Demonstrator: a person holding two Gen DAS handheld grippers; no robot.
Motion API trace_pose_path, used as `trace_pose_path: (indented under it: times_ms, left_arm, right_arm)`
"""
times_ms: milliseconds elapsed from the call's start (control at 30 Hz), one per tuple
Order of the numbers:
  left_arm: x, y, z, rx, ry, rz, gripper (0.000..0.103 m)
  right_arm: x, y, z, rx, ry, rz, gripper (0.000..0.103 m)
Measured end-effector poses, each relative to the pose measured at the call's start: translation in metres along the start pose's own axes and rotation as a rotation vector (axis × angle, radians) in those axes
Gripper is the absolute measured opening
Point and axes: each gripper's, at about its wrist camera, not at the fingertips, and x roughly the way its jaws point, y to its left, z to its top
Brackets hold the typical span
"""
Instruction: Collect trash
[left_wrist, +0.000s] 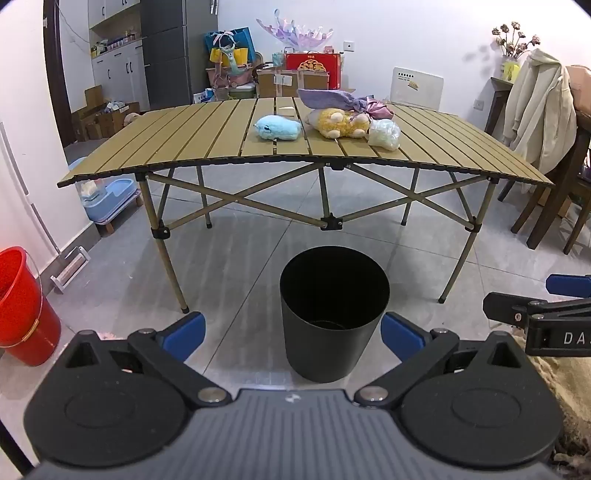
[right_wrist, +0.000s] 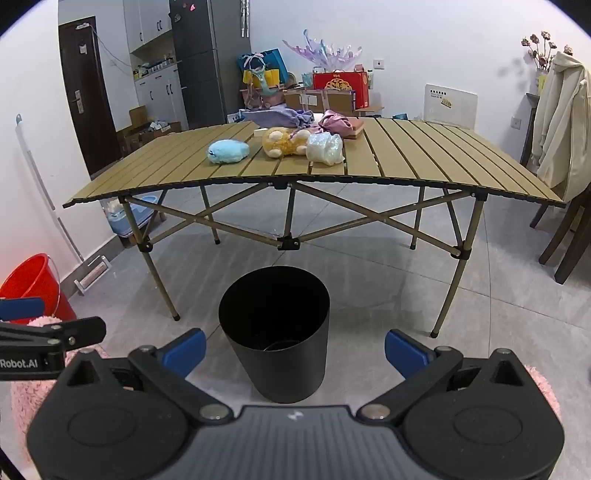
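Trash bin (left_wrist: 334, 314), a plain black cylinder with smooth matte walls and an open round mouth, stood upright on grey floor tiles in front of the folding table (left_wrist: 184, 147). Inside looked dark; only a faint ring showed at the bottom. Slatted tan tabletop, crossed metal legs with black joints. On it lay a crumpled clear plastic bag (left_wrist: 384, 133), shiny and lumpy, touching a fuzzy yellow plush (left_wrist: 341, 122). Pale blue plush (left_wrist: 277, 128) sat just left of them, apart. Purple cloth (left_wrist: 325, 99) and pink satin fabric (left_wrist: 373, 107) were bunched behind. Red plastic bucket (left_wrist: 22, 306) stood at the wall, left. Left gripper (left_wrist: 293, 334) was spread wide, holding nothing, blue pads either side of the bin. Right gripper (right_wrist: 295, 350) likewise wide apart and empty, angled down at the bin.
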Motion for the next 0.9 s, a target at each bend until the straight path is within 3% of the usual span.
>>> trace_pose_path:
  times_ms: [900]
  left_arm:
    - [-0.0042, -0.0018, 0.0000, 0.000, -0.003, -0.003, 0.103]
  right_arm:
    - [-0.0012, 0.0011, 0.0003, -0.004, -0.006, -0.001, 0.103]
